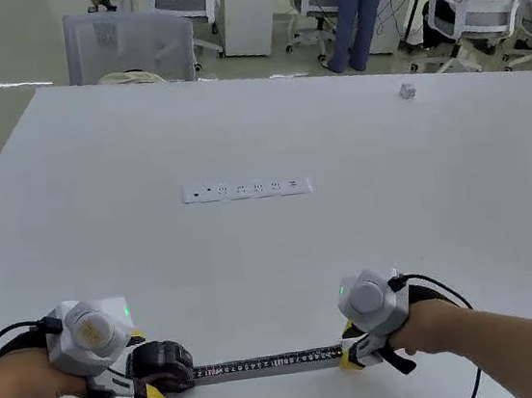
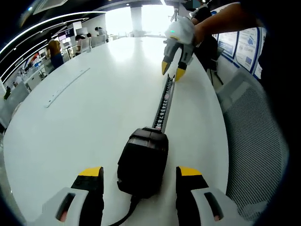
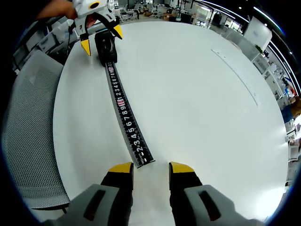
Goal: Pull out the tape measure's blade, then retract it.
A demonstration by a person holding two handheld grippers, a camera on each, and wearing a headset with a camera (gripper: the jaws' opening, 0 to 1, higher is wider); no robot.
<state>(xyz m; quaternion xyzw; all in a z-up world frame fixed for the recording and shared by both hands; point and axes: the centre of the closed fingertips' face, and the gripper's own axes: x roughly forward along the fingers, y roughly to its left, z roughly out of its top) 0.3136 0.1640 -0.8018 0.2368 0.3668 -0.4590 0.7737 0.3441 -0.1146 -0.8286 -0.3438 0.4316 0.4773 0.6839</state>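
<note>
The black tape measure case (image 1: 162, 365) lies on the white table (image 1: 272, 247) near its front edge. Its blade (image 1: 267, 363) is drawn out flat to the right. My left gripper (image 1: 143, 367) straddles the case (image 2: 142, 161). Its jaws stand open, with a small gap showing on each side of the case. My right gripper (image 1: 347, 346) is at the blade's far end. In the right gripper view the blade tip (image 3: 145, 160) rests on the table just ahead of the open right gripper (image 3: 150, 169), not pinched. Each gripper shows in the other's view: the right gripper (image 2: 173, 70) and the left gripper (image 3: 101, 39).
A flat white strip with sockets (image 1: 246, 190) lies mid-table. A small pale object (image 1: 407, 91) sits at the far right. Grey mesh chairs (image 1: 128, 43) and people stand beyond the far edge. A mesh chair (image 3: 28, 141) is close to the near edge.
</note>
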